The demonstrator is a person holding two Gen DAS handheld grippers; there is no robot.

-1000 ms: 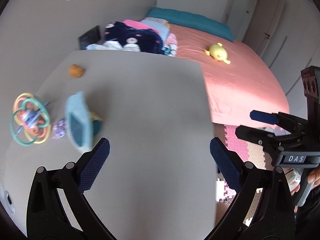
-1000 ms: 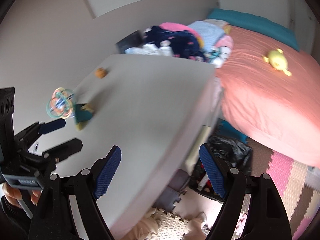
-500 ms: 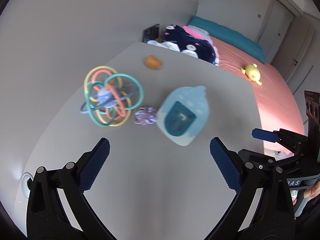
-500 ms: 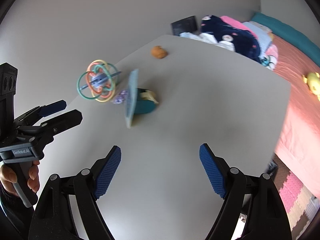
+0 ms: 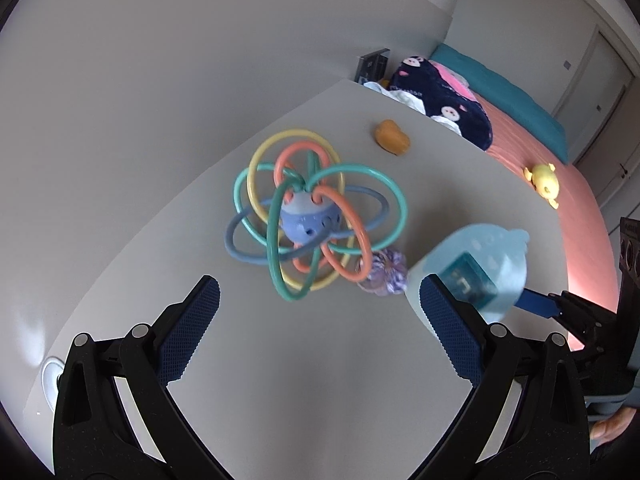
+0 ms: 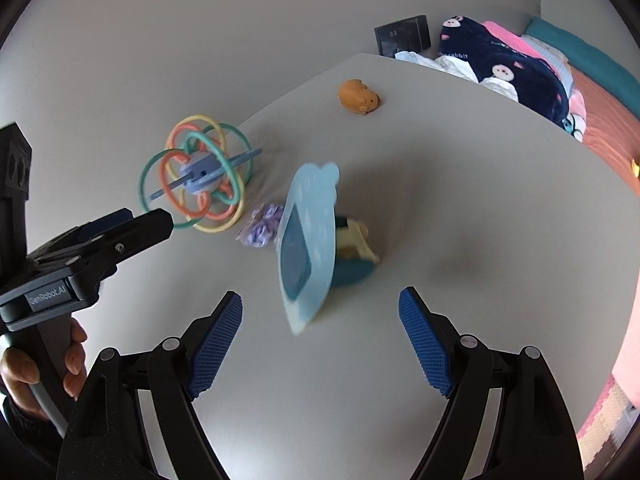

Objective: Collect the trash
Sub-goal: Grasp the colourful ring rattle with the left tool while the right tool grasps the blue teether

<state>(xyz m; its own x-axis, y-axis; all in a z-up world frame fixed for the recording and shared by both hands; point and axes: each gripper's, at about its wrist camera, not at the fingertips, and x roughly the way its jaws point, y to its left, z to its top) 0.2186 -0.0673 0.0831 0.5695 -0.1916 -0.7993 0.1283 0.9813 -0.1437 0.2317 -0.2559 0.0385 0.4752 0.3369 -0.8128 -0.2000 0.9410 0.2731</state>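
Note:
On the grey table lie a crumpled purple wrapper, a colourful ring rattle, a light blue toy with a dark screen and a small orange piece. My left gripper is open and empty, just short of the rattle. My right gripper is open and empty, with the blue toy standing on edge just beyond its jaws. The wrapper lies between the rattle and the toy. The orange piece sits farther back.
A bed with a salmon cover and a yellow plush lies right of the table. Folded clothes and a dark box sit beyond the table's far edge. A wall runs along the left.
Both grippers swung left from the bed side toward the table and moved closer to the rattle, wrapper and blue toy. Both stayed open.

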